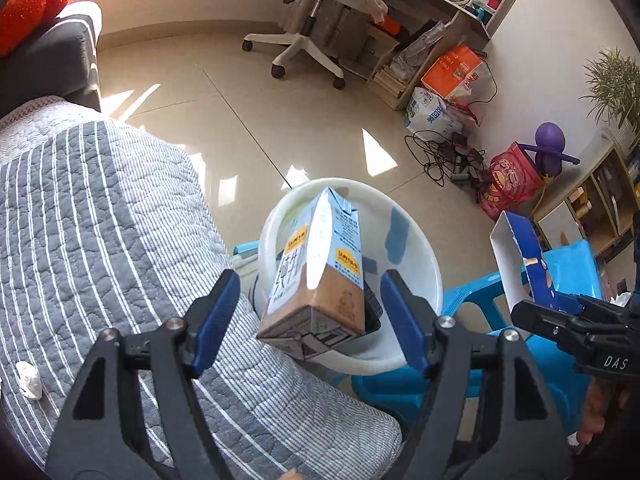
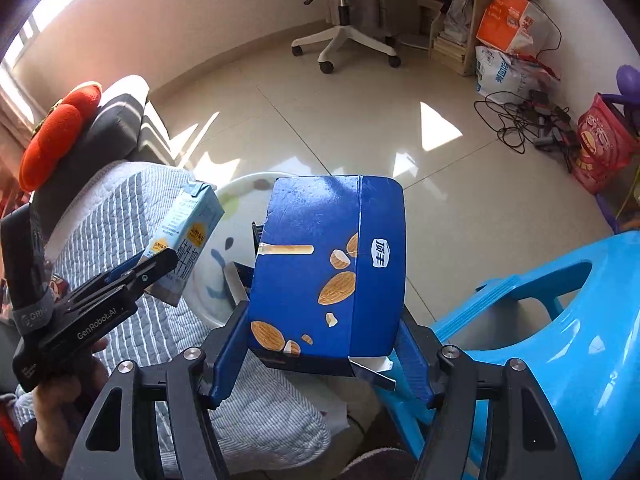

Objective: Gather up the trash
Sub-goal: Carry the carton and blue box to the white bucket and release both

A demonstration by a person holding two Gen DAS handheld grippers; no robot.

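Left gripper (image 1: 312,316) jaws spread wide, right gripper (image 2: 324,352) clamped, both angled downward

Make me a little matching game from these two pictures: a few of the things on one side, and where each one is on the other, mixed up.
Things:
1. milk carton
2. blue almond box
3. crumpled white tissue
4. white bin

Places:
A. lying on the striped quilt
B. clamped in the right gripper
C. on the floor beside the blue plastic stool
D. between the open fingers of the left gripper, over the bin

Pairs: 1-D, 2-B, 3-A, 4-C
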